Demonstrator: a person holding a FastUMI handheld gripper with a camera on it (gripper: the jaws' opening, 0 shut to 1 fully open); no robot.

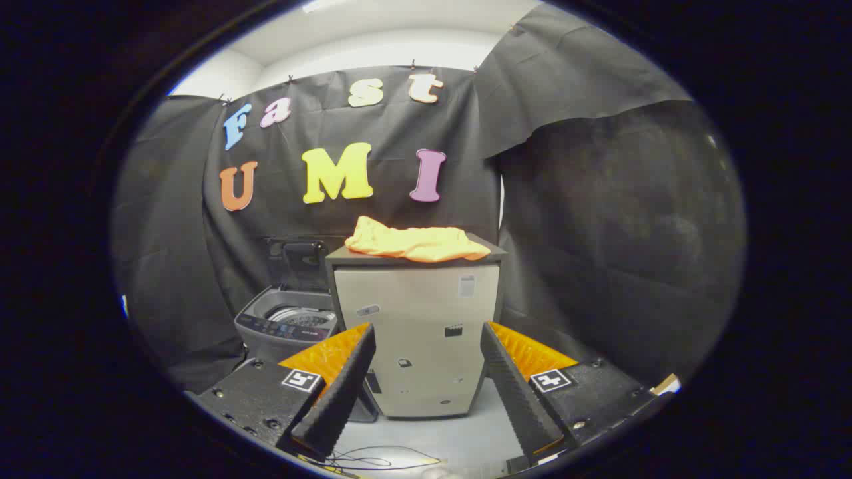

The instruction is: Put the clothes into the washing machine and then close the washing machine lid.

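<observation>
An orange garment (413,243) lies crumpled on top of a pale cabinet (416,332), well beyond my fingers. To the left of the cabinet stands a grey top-loading washing machine (283,326) with its lid (296,256) raised upright, and the drum shows inside. My gripper (426,346) is open with nothing between its fingers. It points at the cabinet's front from some distance.
Black cloth walls close the booth behind and to the right. Thin cables (373,459) lie on the pale floor just under my fingers. The cabinet stands tight against the washing machine's right side.
</observation>
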